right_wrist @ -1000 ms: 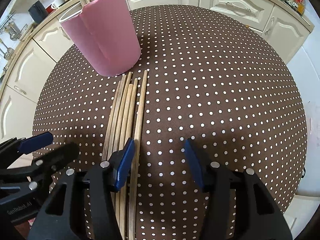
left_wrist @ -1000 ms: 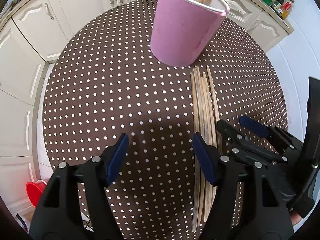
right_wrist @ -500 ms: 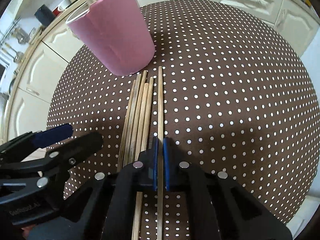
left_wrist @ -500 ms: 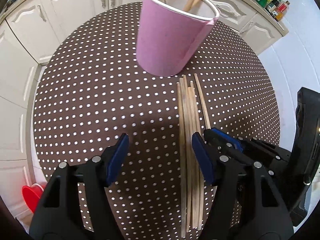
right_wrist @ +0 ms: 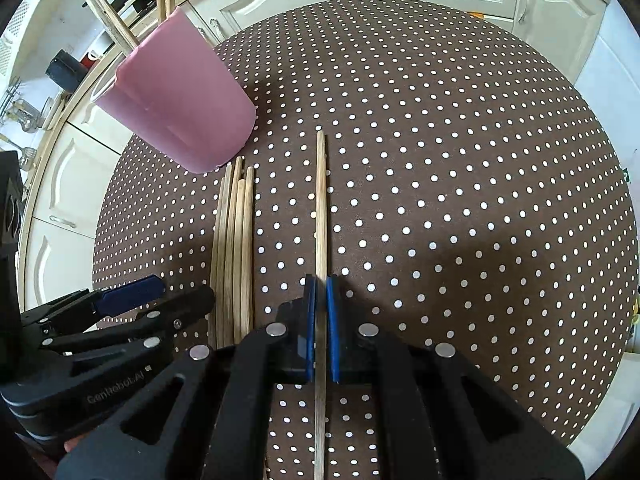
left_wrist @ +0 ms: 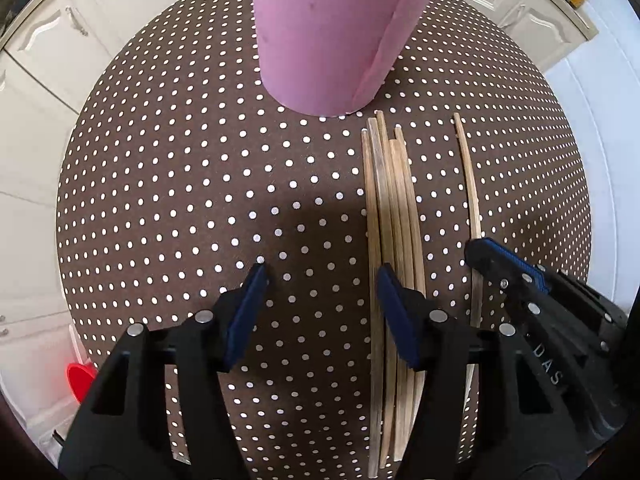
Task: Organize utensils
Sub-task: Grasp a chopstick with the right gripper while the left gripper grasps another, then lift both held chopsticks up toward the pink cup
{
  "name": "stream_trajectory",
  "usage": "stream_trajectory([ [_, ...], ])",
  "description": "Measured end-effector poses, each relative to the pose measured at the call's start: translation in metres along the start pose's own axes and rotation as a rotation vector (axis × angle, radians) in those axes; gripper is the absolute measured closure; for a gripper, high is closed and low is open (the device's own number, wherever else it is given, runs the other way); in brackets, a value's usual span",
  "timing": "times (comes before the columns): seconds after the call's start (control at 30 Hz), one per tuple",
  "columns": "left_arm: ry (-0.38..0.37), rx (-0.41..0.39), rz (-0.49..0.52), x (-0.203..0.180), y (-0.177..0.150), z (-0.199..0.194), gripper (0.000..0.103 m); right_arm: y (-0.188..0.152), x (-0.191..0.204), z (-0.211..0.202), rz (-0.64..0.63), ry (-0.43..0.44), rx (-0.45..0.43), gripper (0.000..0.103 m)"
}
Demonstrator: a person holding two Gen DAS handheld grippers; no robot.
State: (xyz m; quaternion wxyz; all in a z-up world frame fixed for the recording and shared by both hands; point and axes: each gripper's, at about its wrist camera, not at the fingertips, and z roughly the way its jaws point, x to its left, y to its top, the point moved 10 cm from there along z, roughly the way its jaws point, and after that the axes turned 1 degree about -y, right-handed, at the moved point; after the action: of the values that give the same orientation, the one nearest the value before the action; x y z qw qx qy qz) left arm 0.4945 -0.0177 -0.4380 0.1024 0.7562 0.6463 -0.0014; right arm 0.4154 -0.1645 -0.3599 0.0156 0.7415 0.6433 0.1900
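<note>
Dotted tablecloth [right_wrist: 440, 160]: right claw [right_wrist: 321, 320] grips one chopstick [right_wrist: 321, 208].

Cup [left_wrist: 328, 32] rim cut off at top edge, left view. Sticks' [left_wrist: 394, 280] near ends hidden under left tool [left_wrist: 322, 284] — held stick [right_wrist: 321, 216] runs off bottom edge.

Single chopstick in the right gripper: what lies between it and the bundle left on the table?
Only bare dotted tablecloth separates the single chopstick from the bundle, clearest in the right wrist view.

pink cup [left_wrist: 328, 32] blocking ahead, dotted tablecloth [right_wrist: 460, 160] open rightward
</note>
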Motion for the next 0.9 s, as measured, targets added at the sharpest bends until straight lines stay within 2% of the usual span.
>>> stream_trajectory([
  [0.17, 0.024, -0.006, -0.025, -0.005, 0.013, 0.004, 0.046, -0.006, 0.018, -0.002, -0.004, -0.025, 0.007, 0.098],
  [0.3, 0.101, 0.004, -0.013, -0.016, 0.033, 0.012, 0.047, 0.000, 0.022, 0.004, 0.003, -0.045, 0.011, 0.098],
  [0.37, 0.110, 0.005, -0.030, -0.022, 0.041, 0.014, 0.047, 0.004, 0.022, 0.006, 0.027, -0.037, 0.010, 0.098],
  [0.4, 0.109, -0.002, -0.040, -0.022, 0.043, 0.014, 0.049, 0.005, 0.023, 0.006, 0.027, -0.040, 0.008, 0.098],
  [0.43, 0.110, -0.026, -0.059, -0.020, 0.046, 0.012, 0.072, 0.006, 0.023, 0.006, 0.023, -0.042, 0.005, 0.098],
  [0.47, 0.110, -0.042, -0.071, -0.021, 0.049, 0.010, 0.086, 0.007, 0.023, 0.007, 0.018, -0.040, 0.001, 0.098],
  [0.53, 0.087, -0.048, -0.083, -0.019, 0.053, 0.010, 0.094, 0.010, 0.025, 0.007, 0.016, -0.022, -0.002, 0.098],
  [0.67, 0.051, -0.050, -0.085, -0.011, 0.052, 0.009, 0.096, 0.013, 0.027, 0.004, 0.041, 0.034, -0.016, 0.098],
  [0.9, 0.026, -0.080, -0.074, -0.005, 0.036, -0.003, 0.096, 0.032, 0.033, -0.023, 0.031, 0.103, -0.113, 0.098],
])
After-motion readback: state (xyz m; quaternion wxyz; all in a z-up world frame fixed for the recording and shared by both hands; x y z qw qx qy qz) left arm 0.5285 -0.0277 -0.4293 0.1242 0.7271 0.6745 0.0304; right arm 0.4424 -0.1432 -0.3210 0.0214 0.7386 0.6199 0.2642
